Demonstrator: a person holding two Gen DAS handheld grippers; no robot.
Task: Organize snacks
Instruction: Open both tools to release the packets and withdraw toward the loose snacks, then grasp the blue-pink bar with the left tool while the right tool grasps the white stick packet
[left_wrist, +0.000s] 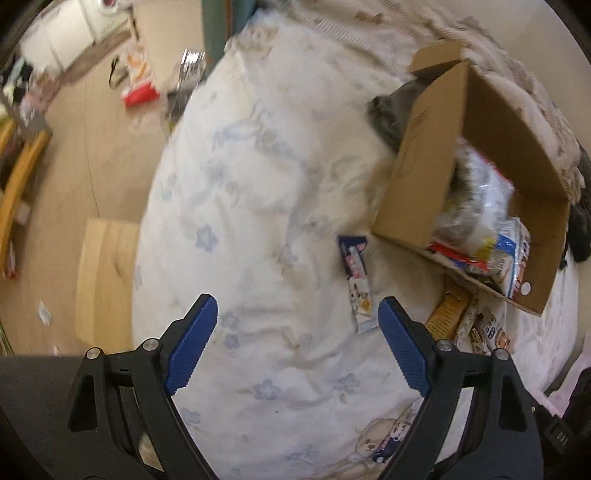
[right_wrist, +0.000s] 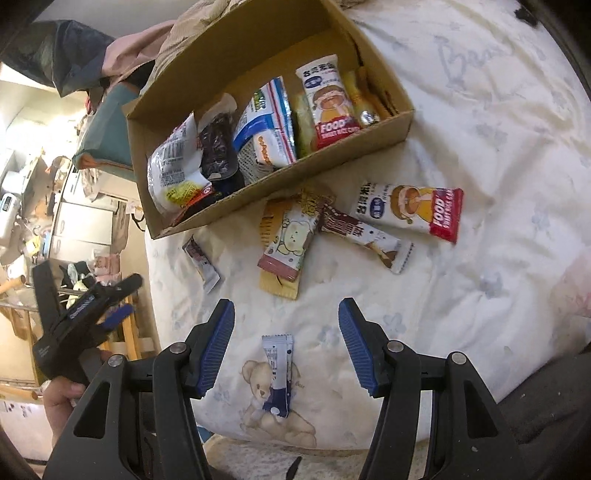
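Right wrist view: right gripper (right_wrist: 287, 345) hangs over the bed (right_wrist: 480, 129) w/ jaws spread wide, nothing between them. Directly below the gap, at 6 o'clock, a small white-and-blue packet (right_wrist: 277, 373) lies on a printed teddy bear on the duvet, apart from both pads. Cardboard box (right_wrist: 266, 195) sits at 11–12 o'clock, open top, holding several snacks incl. a red-and-white rice cake pack (right_wrist: 328, 101) standing against the near wall and a blue-and-white bag (right_wrist: 267, 125) beside it. Loose snacks lie just outside the box's near wall: a second rice cake pack (right_wrist: 413, 210) at 2 o'clock, a brown-and-white bar (right_wrist: 364, 234) next to it, a bear-print packet (right_wrist: 291, 240) overlapping a yellow wafer pack (right_wrist: 279, 284) at centre, and a small dark bar (right_wrist: 201, 262) at 10 o'clock. Left gripper (right_wrist: 122, 299) shows at 9 o'clock off the bed edge, held in a hand (right_wrist: 62, 395).

Left wrist view, blurry: left gripper (left_wrist: 297, 314) also released, jaws wide, empty, above the duvet. Box (left_wrist: 417, 177) at 2 o'clock, a blue-and-white bar (left_wrist: 356, 280) just beside its corner, near the right pad.
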